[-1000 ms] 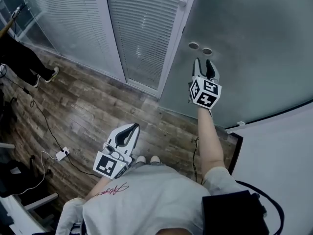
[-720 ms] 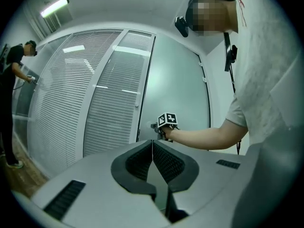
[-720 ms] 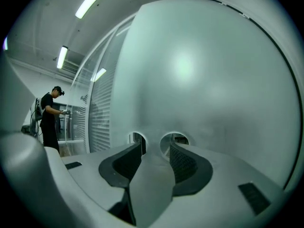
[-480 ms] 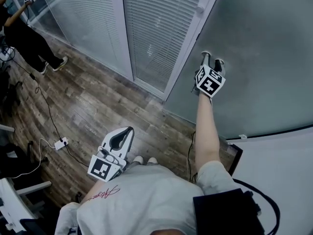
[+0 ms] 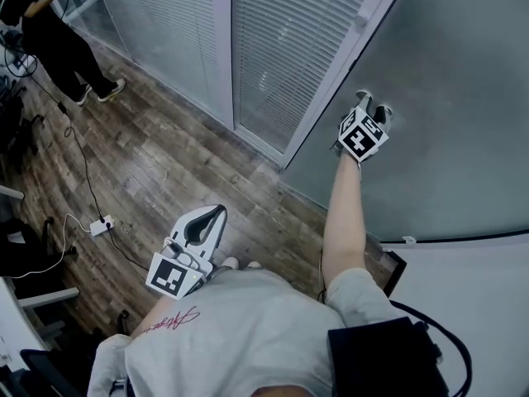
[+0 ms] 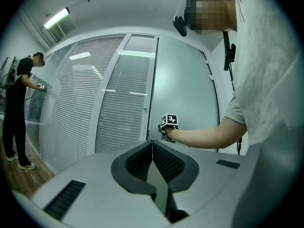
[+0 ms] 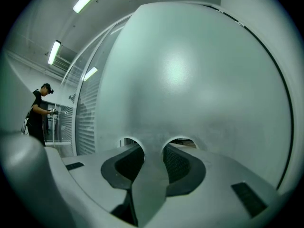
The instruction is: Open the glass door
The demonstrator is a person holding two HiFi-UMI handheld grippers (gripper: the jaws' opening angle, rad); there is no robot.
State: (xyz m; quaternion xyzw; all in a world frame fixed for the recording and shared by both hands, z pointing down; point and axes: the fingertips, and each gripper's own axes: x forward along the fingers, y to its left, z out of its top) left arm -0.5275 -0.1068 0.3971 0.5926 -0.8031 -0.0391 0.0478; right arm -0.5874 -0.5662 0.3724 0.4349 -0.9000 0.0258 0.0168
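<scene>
The frosted glass door [image 5: 446, 98] fills the upper right of the head view. My right gripper [image 5: 374, 106] is held out level against it. In the right gripper view its two fingertips reach into two round holes [image 7: 128, 142] in the pane, one tip in each. The narrow strip of glass [image 7: 153, 136] between the holes lies between the jaws of my right gripper [image 7: 153, 151], which are closing on it. My left gripper [image 5: 211, 213] hangs back near my body, shut and empty, pointing at the door [image 6: 185, 89] and at the right gripper [image 6: 166, 129].
Glass panels with white blinds [image 5: 289, 48] run to the door's left behind a white frame post [image 5: 339, 64]. Another person [image 5: 50, 40] works at the far left. Cables and a power strip [image 5: 101, 224] lie on the wood floor. A white wall [image 5: 479, 304] is at the right.
My right gripper has gone forward to the door and its tips now sit in the two holes, which showed bare ahead of it before. The left gripper has barely shifted.
</scene>
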